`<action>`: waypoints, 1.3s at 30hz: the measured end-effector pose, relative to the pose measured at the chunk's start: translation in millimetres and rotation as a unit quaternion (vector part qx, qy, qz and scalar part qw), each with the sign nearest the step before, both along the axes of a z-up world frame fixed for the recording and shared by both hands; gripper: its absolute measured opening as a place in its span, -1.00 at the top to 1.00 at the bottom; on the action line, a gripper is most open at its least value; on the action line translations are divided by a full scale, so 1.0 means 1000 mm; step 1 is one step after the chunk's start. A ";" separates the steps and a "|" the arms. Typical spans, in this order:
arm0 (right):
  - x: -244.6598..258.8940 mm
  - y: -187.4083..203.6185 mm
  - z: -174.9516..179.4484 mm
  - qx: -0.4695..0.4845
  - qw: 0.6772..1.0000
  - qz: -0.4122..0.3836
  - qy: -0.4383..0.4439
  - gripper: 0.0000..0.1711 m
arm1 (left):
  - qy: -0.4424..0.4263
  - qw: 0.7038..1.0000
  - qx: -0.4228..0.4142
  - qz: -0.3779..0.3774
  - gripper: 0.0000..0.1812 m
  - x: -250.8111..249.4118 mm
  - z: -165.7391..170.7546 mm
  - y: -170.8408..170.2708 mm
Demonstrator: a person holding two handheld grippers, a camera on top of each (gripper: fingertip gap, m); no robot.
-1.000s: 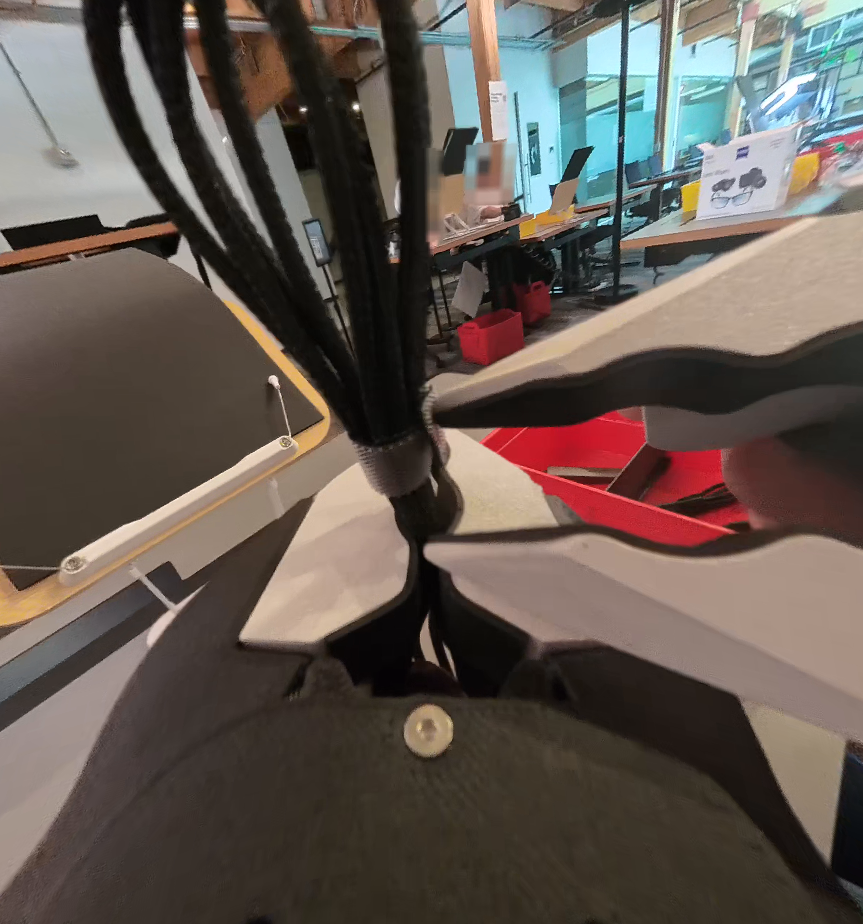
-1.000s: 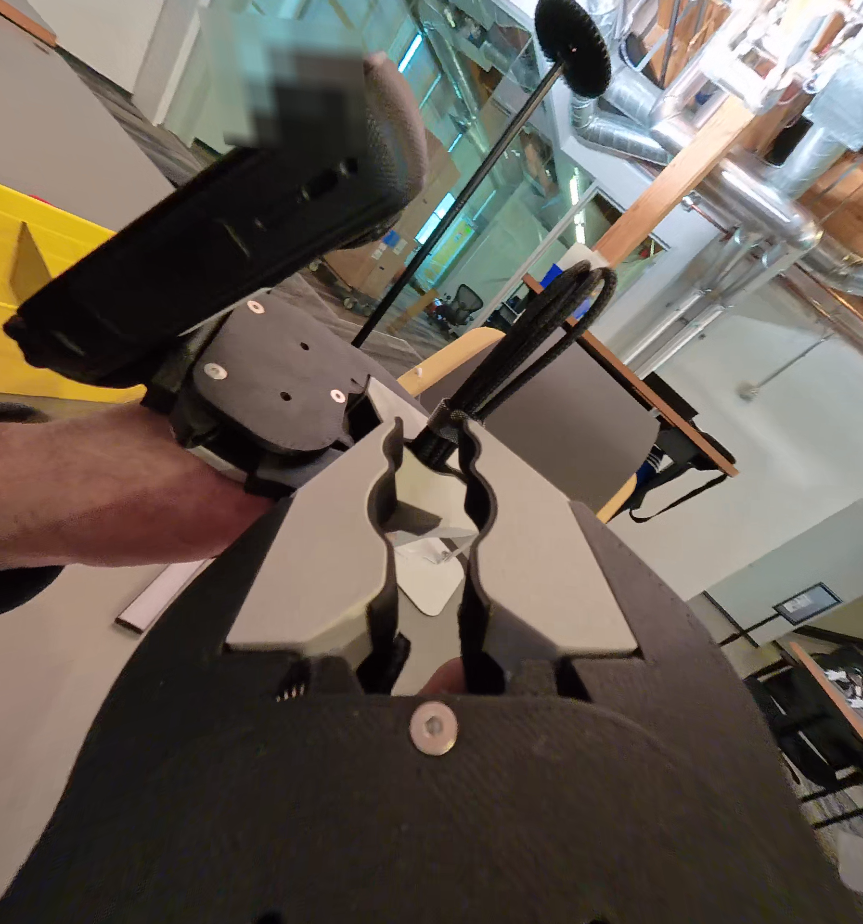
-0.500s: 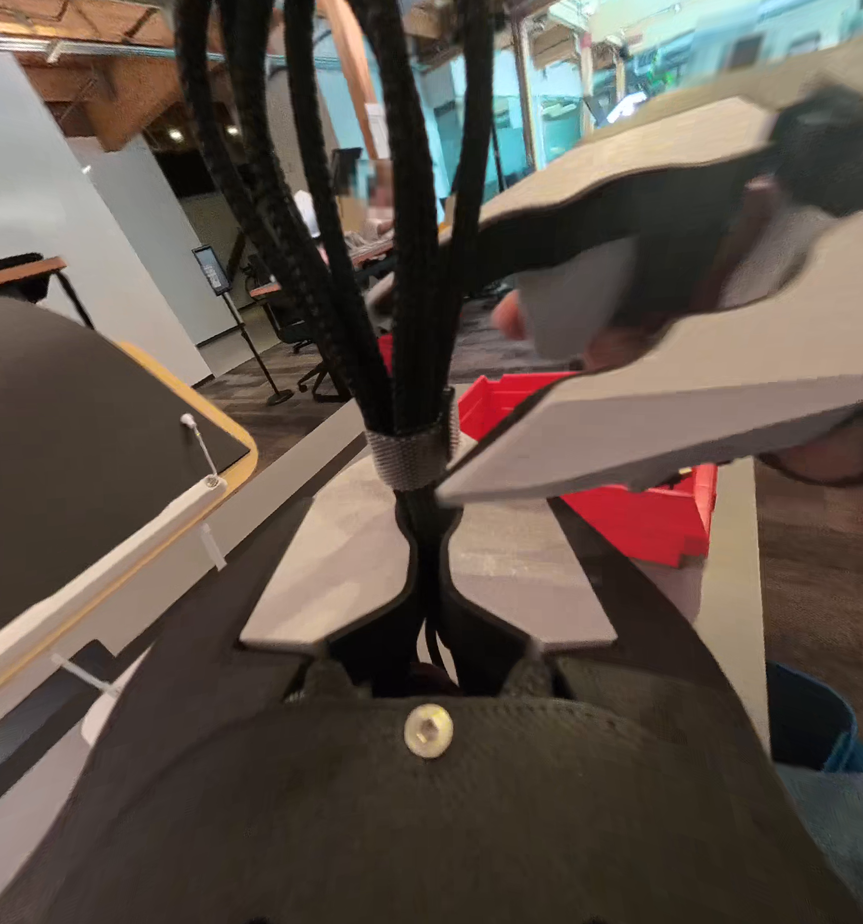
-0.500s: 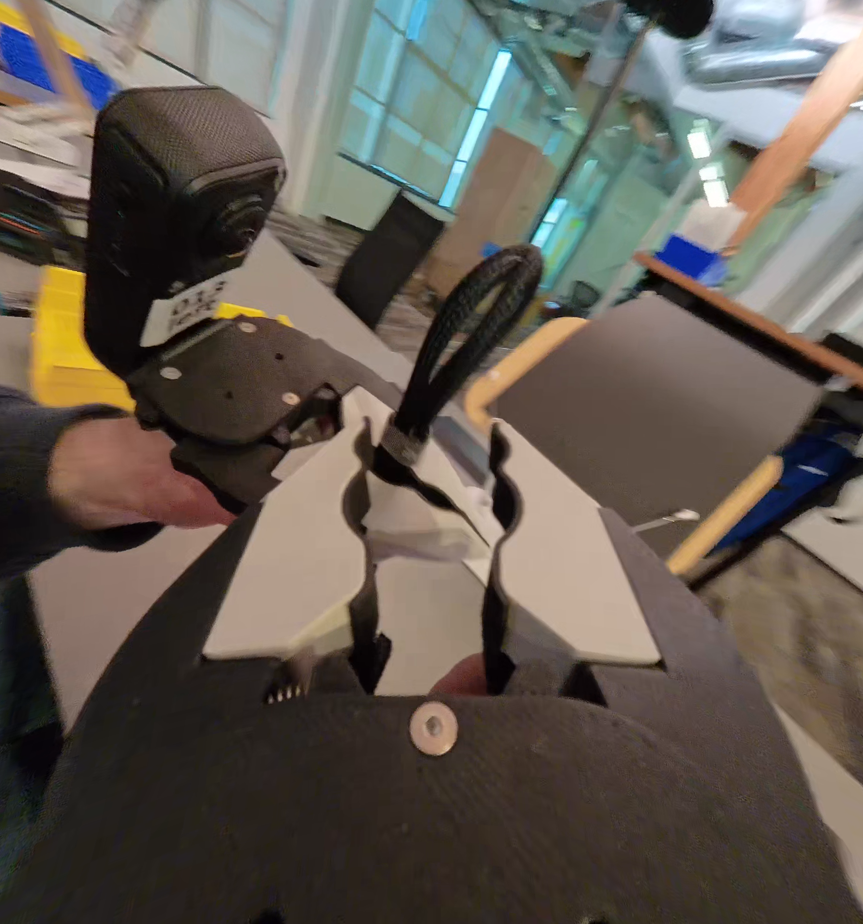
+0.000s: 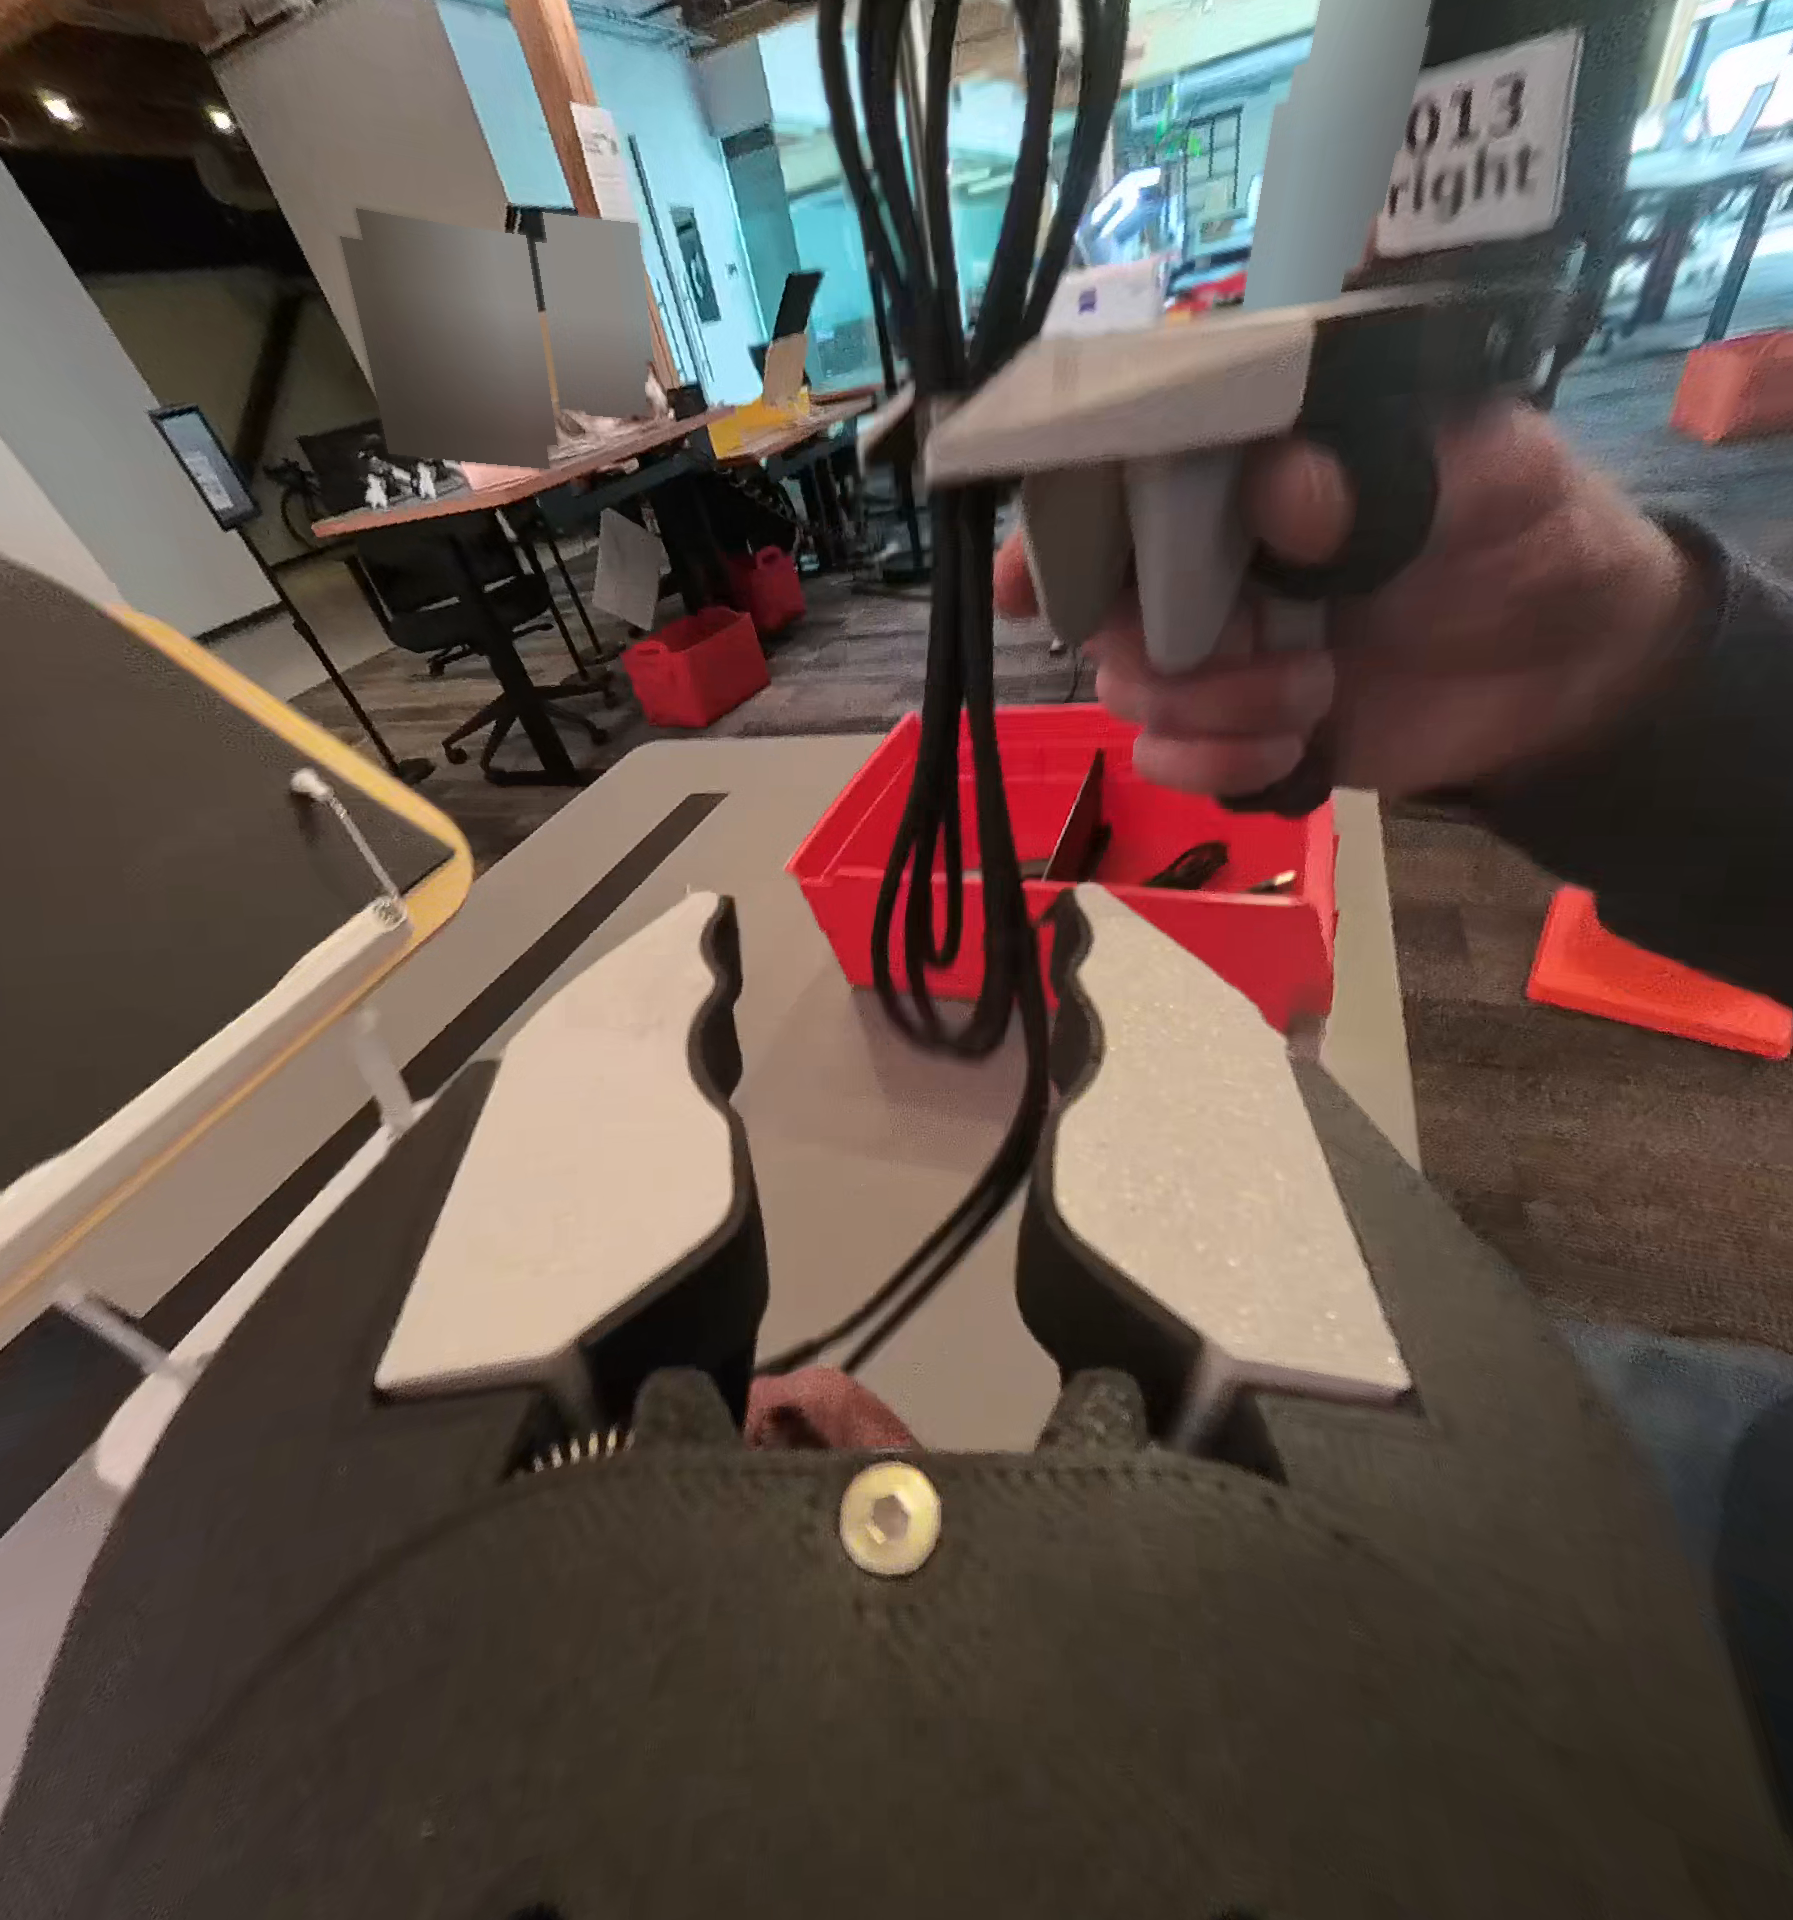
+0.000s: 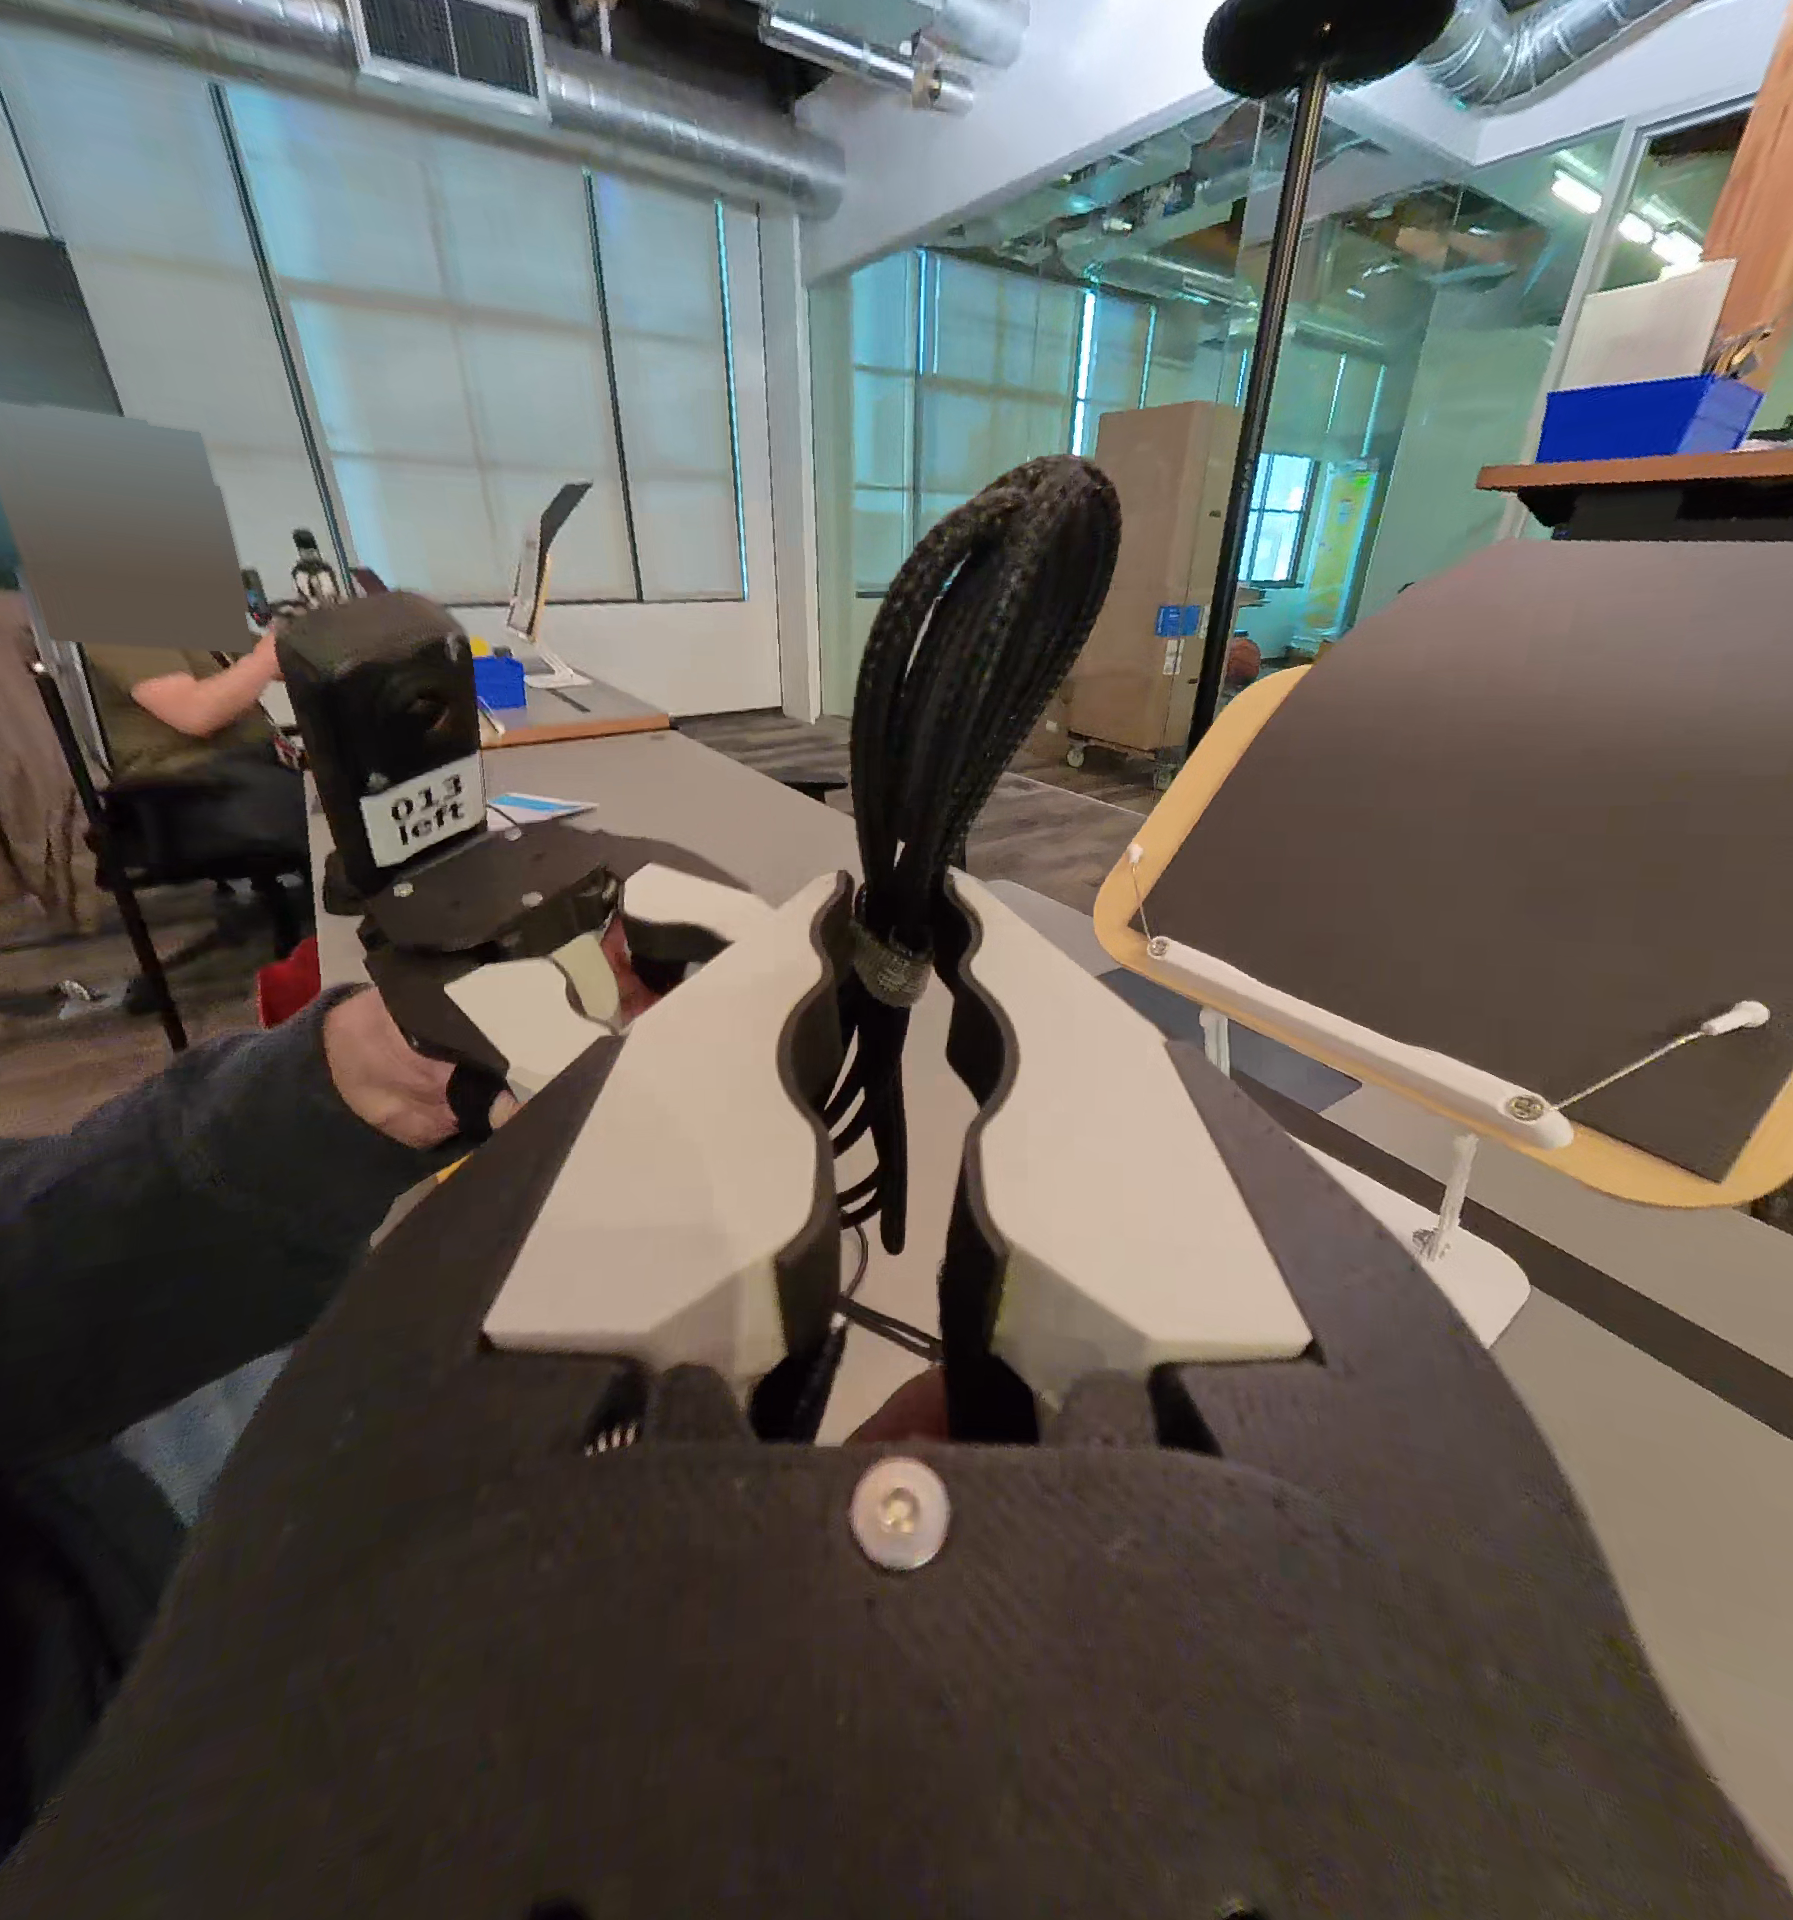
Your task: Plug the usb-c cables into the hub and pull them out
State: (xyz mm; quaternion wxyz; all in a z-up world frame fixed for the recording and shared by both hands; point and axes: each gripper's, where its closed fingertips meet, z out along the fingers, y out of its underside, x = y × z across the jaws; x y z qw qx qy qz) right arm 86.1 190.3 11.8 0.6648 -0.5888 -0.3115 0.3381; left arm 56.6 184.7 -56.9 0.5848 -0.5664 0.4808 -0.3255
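A coiled black braided cable bundle point(image 6: 975, 644), tied with a grey strap point(image 6: 890, 968), sits in my right gripper point(image 6: 897, 894), which is shut on it at the strap. In the left wrist view the bundle point(image 5: 949, 727) hangs down from the right gripper point(image 5: 933, 416), held by a hand at the upper right. Its lower loops dangle between my left gripper's point(image 5: 892, 914) wide-open fingers, and neither pad presses on them. Two loose cable ends trail over the grey table point(image 5: 663, 790) toward the left gripper's base. The open left gripper also shows in the right wrist view point(image 6: 601, 956). No hub is in view.
A red bin point(image 5: 1079, 935) with small black parts stands on the table just beyond my left fingers. A tilted black board with a wooden rim on a white stand point(image 5: 92, 831) is at the left; it also shows in the right wrist view point(image 6: 1546, 831). Desks and chairs stand farther off. Left tips to right tips: about 8 centimeters.
My left gripper was shut on the bundle below the strap and has opened, letting it go. My right gripper closed on the bundle at the strap and now carries it.
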 end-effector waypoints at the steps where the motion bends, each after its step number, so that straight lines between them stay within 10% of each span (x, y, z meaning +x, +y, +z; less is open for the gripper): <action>1: 0.003 0.002 0.002 -0.004 1.000 0.001 0.007 0.86 | 0.015 1.000 0.000 0.006 0.37 -0.006 -0.007 0.002; 10: 0.014 0.007 0.022 0.016 0.998 -0.020 0.052 0.86 | 0.074 0.988 -0.134 -0.033 0.44 -0.029 -0.078 -0.014; 15: 0.015 -0.013 0.036 0.072 0.995 -0.001 0.076 0.87 | -0.138 0.917 -0.324 -0.188 0.44 -0.034 -0.057 -0.037; 22: -0.006 -0.059 0.025 0.139 0.986 0.081 0.049 0.86 | -0.299 0.835 -0.405 -0.222 0.30 -0.020 -0.046 -0.019; 27: -0.011 -0.078 0.003 0.124 0.983 0.136 0.018 0.86 | -0.343 0.844 -0.368 -0.185 0.78 -0.020 -0.041 -0.009; 39: -0.019 -0.060 -0.037 0.017 0.988 0.152 -0.010 0.85 | -0.230 0.936 -0.220 -0.150 0.95 -0.019 -0.037 -0.026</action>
